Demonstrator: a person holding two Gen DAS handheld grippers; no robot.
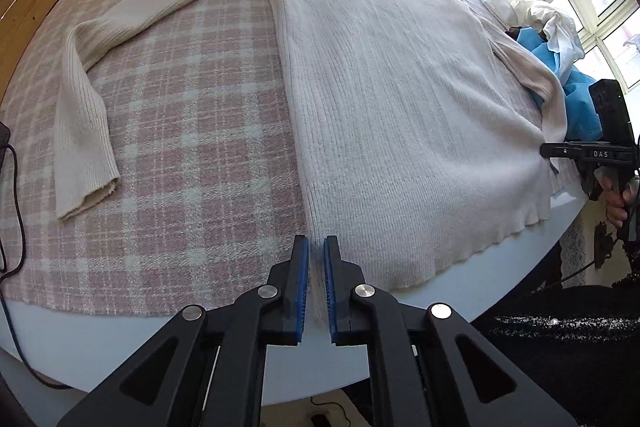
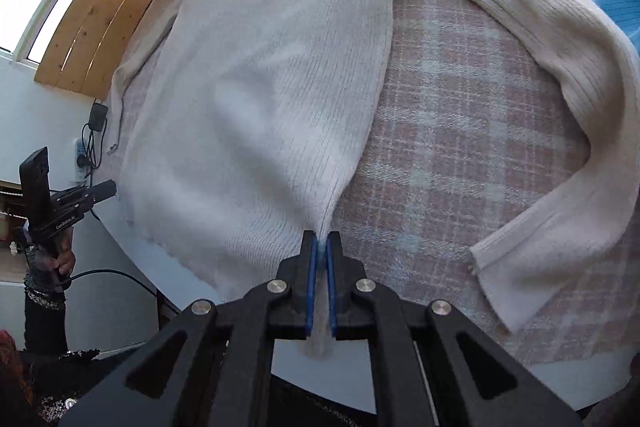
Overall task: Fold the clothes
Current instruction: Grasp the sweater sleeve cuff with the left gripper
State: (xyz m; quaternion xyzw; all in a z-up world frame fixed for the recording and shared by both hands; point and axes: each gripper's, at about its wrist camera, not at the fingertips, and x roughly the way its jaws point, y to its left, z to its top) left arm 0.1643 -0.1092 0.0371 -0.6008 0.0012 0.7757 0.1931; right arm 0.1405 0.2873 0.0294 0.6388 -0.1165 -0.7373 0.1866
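STEP: hem-corner grip, fold not begun | left gripper [image 1: 316, 247] pinching sweater [image 1: 400, 99] hem corner | right gripper [image 2: 321, 247] clamped on opposite corner | NEXT: lift both evenly, carry forward toward collar

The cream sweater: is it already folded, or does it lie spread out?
Spread out. The sweater lies flat on the plaid cloth, both sleeves extended sideways; each gripper pinches a hem corner.

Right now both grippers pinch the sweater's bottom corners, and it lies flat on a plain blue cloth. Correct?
Not quite. The cloth is pink and white plaid, not plain blue, as both wrist views show. The rest holds: left gripper and right gripper each pinch a bottom corner of the sweater.
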